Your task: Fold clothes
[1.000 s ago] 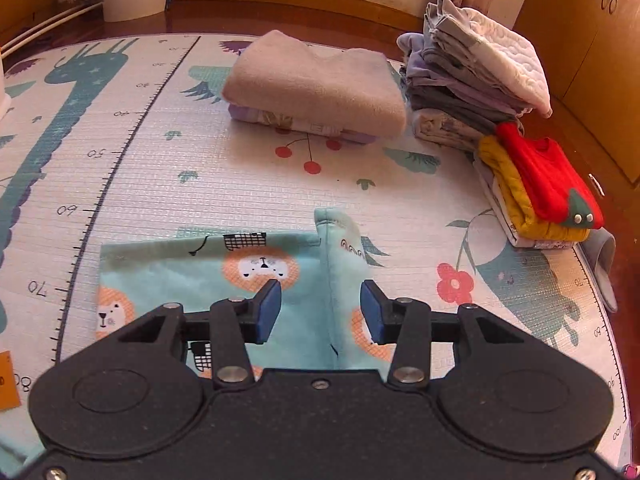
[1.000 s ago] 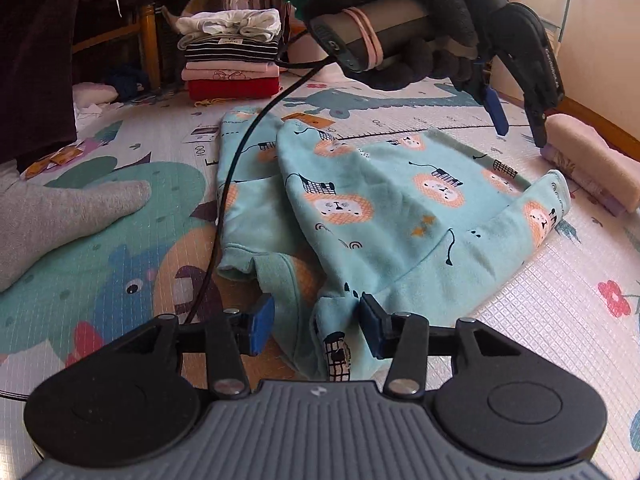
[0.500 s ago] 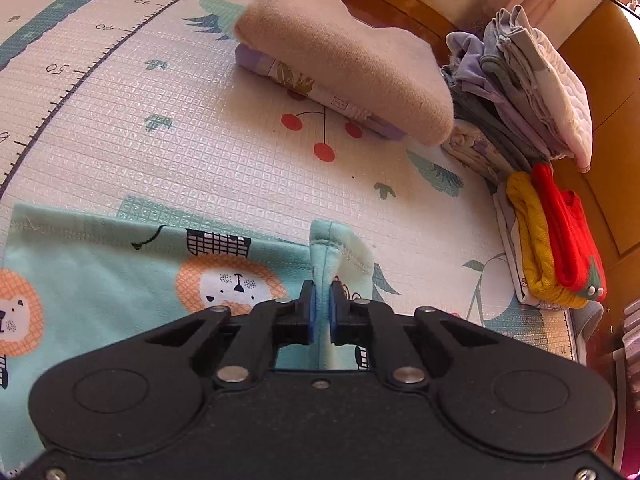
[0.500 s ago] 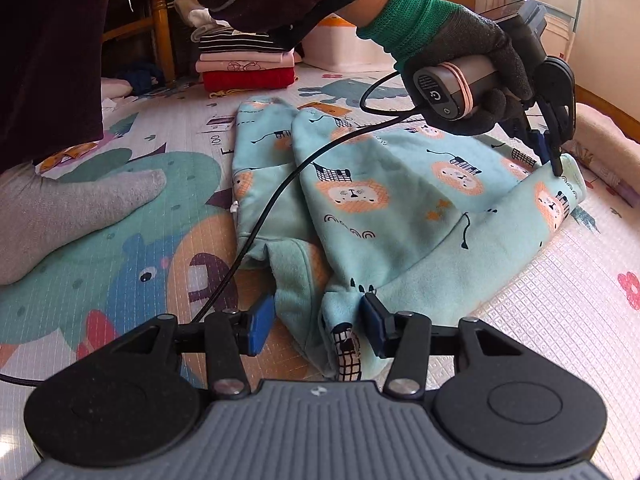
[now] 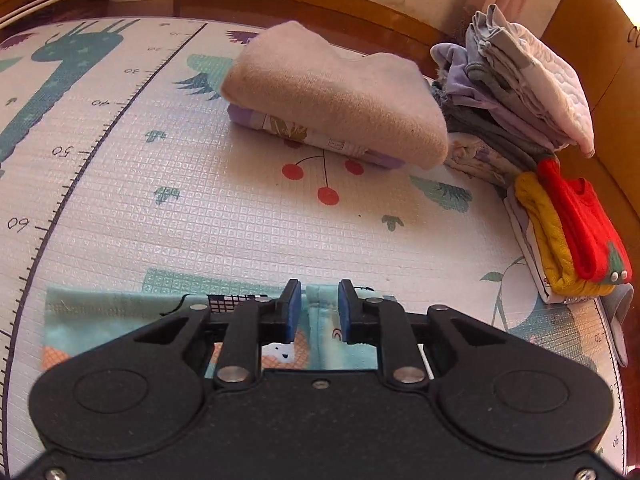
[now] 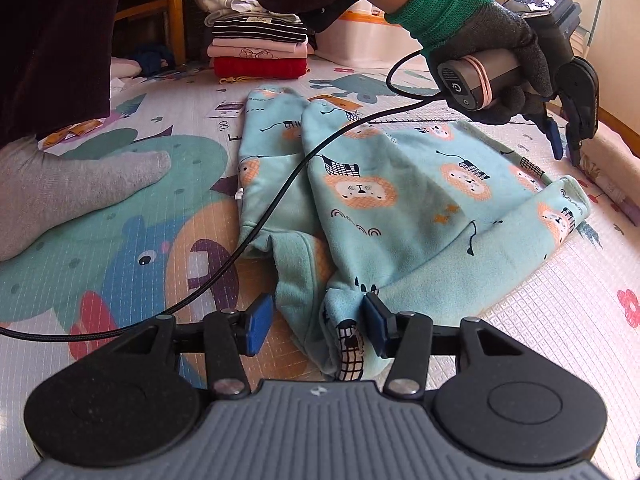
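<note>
Play mat under lion-print top. Left tool pinched cuff half second ago, now open, let go. Right tool wide open, holds nothing. Sleeve fold likely done.

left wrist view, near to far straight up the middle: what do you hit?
Left hand-held gripper → teal lion-print garment edge between its open fingers → play mat → red cherry print → folded beige towel stack → wooden baseboard.
</note>
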The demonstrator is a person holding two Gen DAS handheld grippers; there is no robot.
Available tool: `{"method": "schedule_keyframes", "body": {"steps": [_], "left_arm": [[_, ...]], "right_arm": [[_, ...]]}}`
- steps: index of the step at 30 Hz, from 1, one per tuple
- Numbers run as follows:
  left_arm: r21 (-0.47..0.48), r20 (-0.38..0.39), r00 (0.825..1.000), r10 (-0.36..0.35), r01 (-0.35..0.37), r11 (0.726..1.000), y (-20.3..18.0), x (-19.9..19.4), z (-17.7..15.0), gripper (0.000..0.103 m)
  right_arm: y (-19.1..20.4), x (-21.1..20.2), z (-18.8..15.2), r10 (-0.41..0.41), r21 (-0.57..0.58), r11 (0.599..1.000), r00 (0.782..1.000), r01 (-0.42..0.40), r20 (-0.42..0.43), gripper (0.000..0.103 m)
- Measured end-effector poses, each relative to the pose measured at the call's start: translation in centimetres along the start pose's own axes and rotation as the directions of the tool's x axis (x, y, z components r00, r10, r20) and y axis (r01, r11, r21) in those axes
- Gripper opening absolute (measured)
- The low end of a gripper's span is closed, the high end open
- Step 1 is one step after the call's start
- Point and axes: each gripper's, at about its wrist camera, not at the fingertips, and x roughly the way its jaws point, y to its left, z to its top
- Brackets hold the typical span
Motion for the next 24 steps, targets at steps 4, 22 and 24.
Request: {"method": "schedule_keyframes", "body": {"steps": [4, 22, 24], "left_arm": [[0.130, -0.060, 0.998, -0.010, 0.018, 0.991, -2.2, 2.2, -0.5, 0.016], [0.767, -0.290, 0.941, 0.174, 0.120, 0.631, -5.7, -2.9, 0.1, 0.010], [0.831, -0.322, 0.931, 0.171, 0.191, 0.523, -5.5, -7.0, -1.4, 0.010]], "right_arm": [[0.1, -0.1, -0.1, 0.001, -0.003, 1.000, 1.000, -0.001, 0.000, 0.052], [0.4, -3.4, 0.2, -0.008, -0.016, 1.000, 0.998, 0.009, 0.055, 0.056], [-0.3, -4.7, 0.0, -0.008, 0.015, 1.000, 0.997, 0.007, 0.072, 0.055]]}}
